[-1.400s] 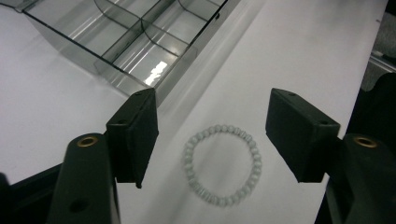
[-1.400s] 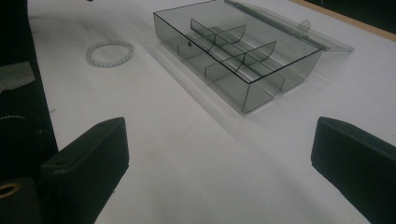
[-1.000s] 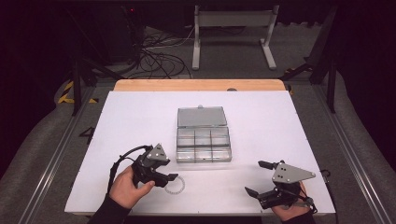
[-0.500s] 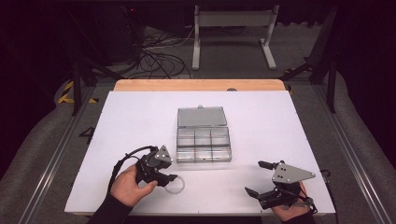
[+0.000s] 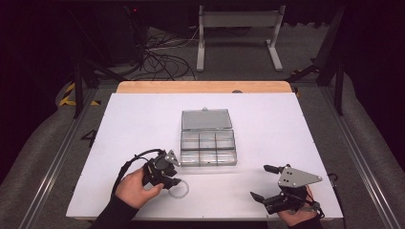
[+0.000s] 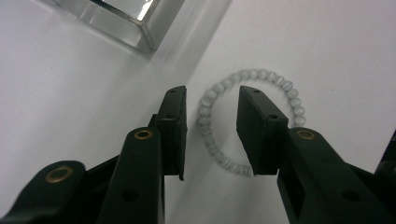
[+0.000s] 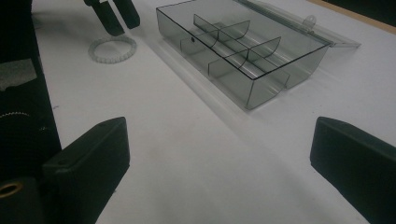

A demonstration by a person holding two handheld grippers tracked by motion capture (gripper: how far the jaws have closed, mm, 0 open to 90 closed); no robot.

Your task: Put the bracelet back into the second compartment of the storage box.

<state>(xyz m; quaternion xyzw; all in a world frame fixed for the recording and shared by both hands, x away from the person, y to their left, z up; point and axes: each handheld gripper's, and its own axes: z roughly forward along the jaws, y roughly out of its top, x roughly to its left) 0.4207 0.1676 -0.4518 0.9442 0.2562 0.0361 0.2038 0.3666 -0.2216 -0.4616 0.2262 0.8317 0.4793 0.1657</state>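
A pale beaded bracelet (image 5: 178, 190) lies flat on the white table (image 5: 286, 129), in front of the box's near left corner. My left gripper (image 5: 172, 181) points down over it. In the left gripper view its jaws (image 6: 212, 95) straddle the left arc of the bracelet (image 6: 280, 81). They have just been closing, with beads between them and a gap still on each side. My right gripper (image 5: 260, 182) rests near the front right edge, jaws wide open (image 7: 219, 128) with nothing between them.
A clear plastic divider box (image 5: 208, 148) stands mid-table with its lid (image 5: 206, 119) folded open behind it. Its compartments (image 7: 243, 46) look empty. The wooden table edge (image 5: 205, 87) runs along the back, with cables and a metal stand beyond.
The left gripper has tipped down over the bracelet, and its jaws have narrowed around the bracelet's left side. The right gripper has stayed put.
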